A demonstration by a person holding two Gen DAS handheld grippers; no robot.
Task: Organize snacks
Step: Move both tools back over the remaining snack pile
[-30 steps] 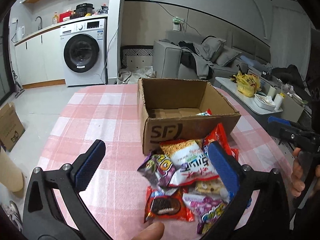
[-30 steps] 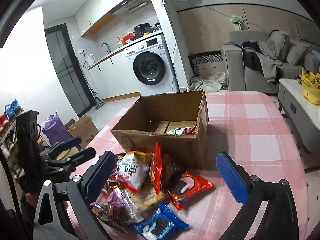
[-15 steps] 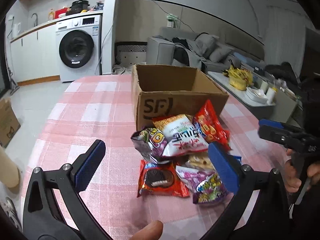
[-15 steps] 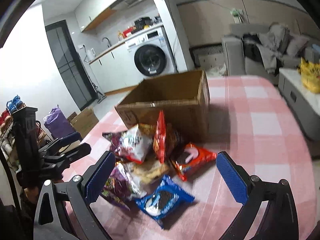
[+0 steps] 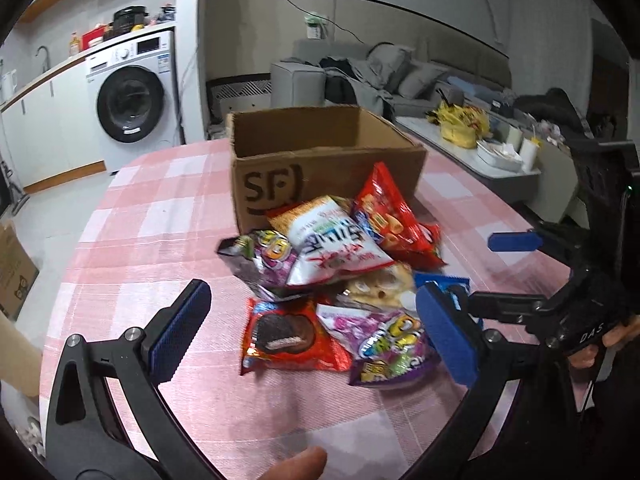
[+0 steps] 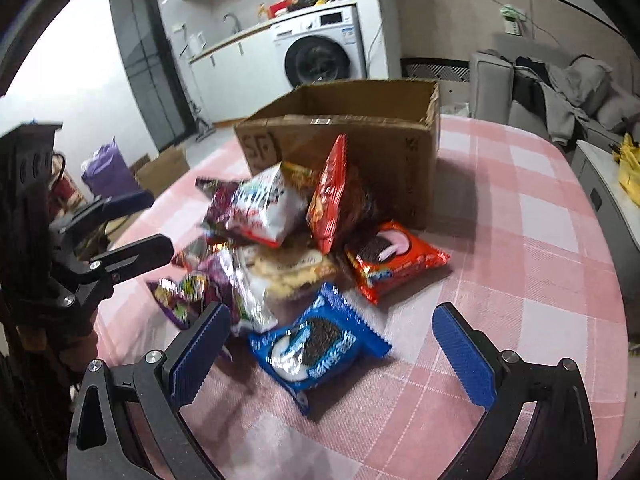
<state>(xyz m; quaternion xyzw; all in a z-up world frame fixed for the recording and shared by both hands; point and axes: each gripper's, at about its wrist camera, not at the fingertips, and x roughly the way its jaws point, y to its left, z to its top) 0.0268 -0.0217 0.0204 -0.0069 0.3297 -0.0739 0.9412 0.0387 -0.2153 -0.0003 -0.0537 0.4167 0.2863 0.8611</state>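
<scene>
- The left gripper (image 5: 312, 330) is wide open and holds nothing; it hangs over the near side of the snack pile (image 5: 336, 264).
- The snacks lie in a heap on the pink checked table (image 5: 160, 216), touching the front wall of the cardboard box (image 5: 328, 168).
- The blue cookie packet (image 6: 320, 344) lies between the fingers of the right gripper (image 6: 332, 360), which is also wide open and not gripping it.

White washing machine (image 5: 134, 98) under a counter, grey sofa (image 5: 400, 68) (strewn with clothes), pale tiled floor (image 5: 44, 216), dark glass door (image 6: 148, 64)
</scene>
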